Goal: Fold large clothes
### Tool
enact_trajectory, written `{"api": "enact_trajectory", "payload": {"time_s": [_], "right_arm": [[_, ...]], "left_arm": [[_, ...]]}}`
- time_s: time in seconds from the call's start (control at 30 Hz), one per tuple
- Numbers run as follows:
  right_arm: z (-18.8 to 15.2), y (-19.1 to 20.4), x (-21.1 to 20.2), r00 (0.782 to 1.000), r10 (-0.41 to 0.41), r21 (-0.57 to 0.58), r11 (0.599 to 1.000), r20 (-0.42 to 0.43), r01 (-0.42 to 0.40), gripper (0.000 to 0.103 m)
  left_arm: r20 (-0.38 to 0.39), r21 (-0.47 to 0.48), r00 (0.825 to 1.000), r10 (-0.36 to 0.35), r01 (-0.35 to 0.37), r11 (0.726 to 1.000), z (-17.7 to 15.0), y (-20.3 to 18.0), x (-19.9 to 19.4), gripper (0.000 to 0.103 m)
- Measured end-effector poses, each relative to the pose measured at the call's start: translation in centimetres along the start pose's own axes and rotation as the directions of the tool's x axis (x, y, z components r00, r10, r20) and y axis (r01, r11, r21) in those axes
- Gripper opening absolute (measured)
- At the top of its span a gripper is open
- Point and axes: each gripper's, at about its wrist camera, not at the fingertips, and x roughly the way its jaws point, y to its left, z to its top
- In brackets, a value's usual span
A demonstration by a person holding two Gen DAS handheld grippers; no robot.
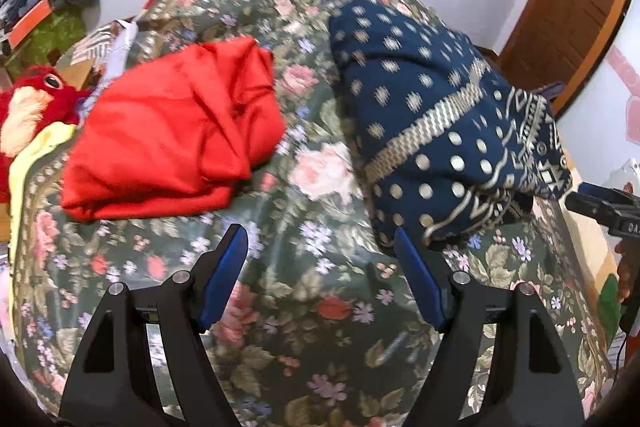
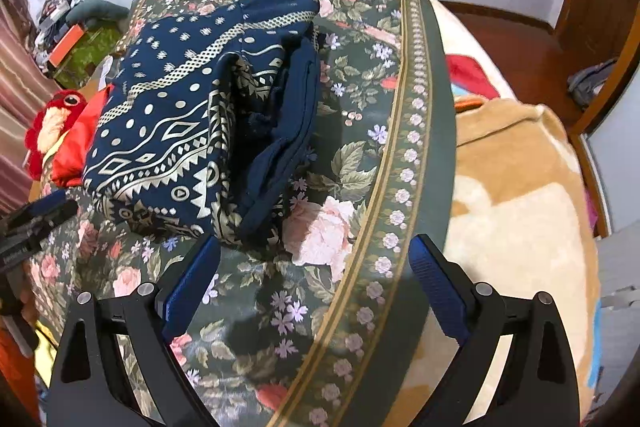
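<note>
Open floral bedspread [image 1: 320,307] between red garment [image 1: 172,131], navy garment [image 1: 432,123].

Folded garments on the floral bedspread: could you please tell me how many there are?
2: the red garment lies toward the plush toy, the navy patterned garment beside it nearer the bedspread's border. Others may be hidden.

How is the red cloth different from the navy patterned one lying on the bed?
The red cloth is plain, with no print; the navy cloth carries pale dots, bands and geometric borders. The red cloth looks smooth and shiny, the navy cloth matte. The red cloth lies low in a loose, wrinkled bundle, while the navy cloth is a thicker stacked bundle. Both rest apart on the floral bedspread, and neither is gripped.
</note>
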Motion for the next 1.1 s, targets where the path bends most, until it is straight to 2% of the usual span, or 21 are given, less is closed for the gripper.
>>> {"api": "enact_trajectory", "payload": {"time_s": [0.13, 0.27, 0.37, 0.43, 0.5, 0.57, 0.6, 0.63, 0.67, 0.7, 0.8, 0.83, 0.9, 1.1], "right_arm": [[1.5, 0.6, -0.8, 0.998, 0.049, -0.011, 0.999, 0.049, -0.049, 0.094], [3.9, 1.2, -0.9, 0.99, 0.103, 0.023, 0.994, 0.096, -0.106, 0.094], [5.1, 1.6, -0.2, 0.985, 0.134, 0.038, 0.99, 0.109, -0.139, 0.094], [5.9, 1.6, 0.9, 0.983, 0.15, 0.051, 0.987, 0.101, -0.156, 0.094], [6.6, 1.0, 3.1, 0.983, 0.173, 0.088, 0.98, 0.064, -0.178, 0.094], [7.0, 0.3, 5.1, 0.986, 0.169, 0.135, 0.976, 0.009, -0.168, 0.094], [7.1, 0.0, 6.1, 0.985, 0.17, 0.154, 0.974, -0.014, -0.166, 0.094], [7.1, -0.5, 7.2, 0.984, 0.175, 0.173, 0.971, -0.041, -0.165, 0.094], [7.1, -0.9, 8.3, 0.976, 0.211, 0.194, 0.961, -0.061, -0.196, 0.094], [7.1, -1.3, 9.1, 0.963, 0.26, 0.215, 0.947, -0.069, -0.24, 0.094], [7.5, -2.1, 10.4, 0.935, 0.345, 0.251, 0.915, -0.08, -0.316, 0.095], [7.7, -2.3, 10.9, 0.926, 0.368, 0.264, 0.905, -0.087, -0.334, 0.095], [8.1, -2.5, 11.8, 0.906, 0.413, 0.293, 0.881, -0.095, -0.371, 0.098], [9.5, -1.1, 12.4, 0.902, 0.42, 0.278, 0.882, -0.095, -0.381, 0.099]], "left_arm": [[0.061, -0.027, 0.998, -0.019, 0.02, 0.999, 1.5, 0.5, -1.7, 0.076], [0.1, -0.053, 0.992, -0.075, 0.081, 0.995, 3.5, 0.0, -2.1, 0.076], [0.102, -0.065, 0.982, -0.159, 0.166, 0.984, 4.9, -1.0, -1.5, 0.076], [0.077, -0.068, 0.97, -0.231, 0.236, 0.969, 5.8, -1.7, -0.6, 0.076], [0.026, -0.09, 0.94, -0.339, 0.34, 0.936, 6.6, -2.3, 1.4, 0.076], [-0.028, -0.14, 0.915, -0.402, 0.394, 0.908, 7.2, -2.5, 3.8, 0.076], [-0.05, -0.173, 0.909, -0.414, 0.4, 0.9, 7.4, -2.3, 5.1, 0.076], [-0.063, -0.206, 0.911, -0.408, 0.388, 0.898, 7.5, -2.1, 6.3, 0.076], [-0.061, -0.224, 0.919, -0.389, 0.367, 0.903, 7.7, -1.9, 7.0, 0.079], [-0.064, -0.24, 0.915, -0.397, 0.373, 0.896, 7.8, -1.7, 7.9, 0.084], [-0.088, -0.292, 0.89, -0.448, 0.407, 0.865, 8.0, -1.4, 10.2, 0.093], [-0.099, -0.32, 0.871, -0.481, 0.43, 0.844, 8.2, -1.3, 11.2, 0.094], [-0.115, -0.354, 0.846, -0.52, 0.454, 0.818, 8.3, -1.2, 12.5, 0.095], [-0.102, -0.342, 0.842, -0.53, 0.471, 0.813, 9.3, -1.8, 13.5, 0.098]]}}
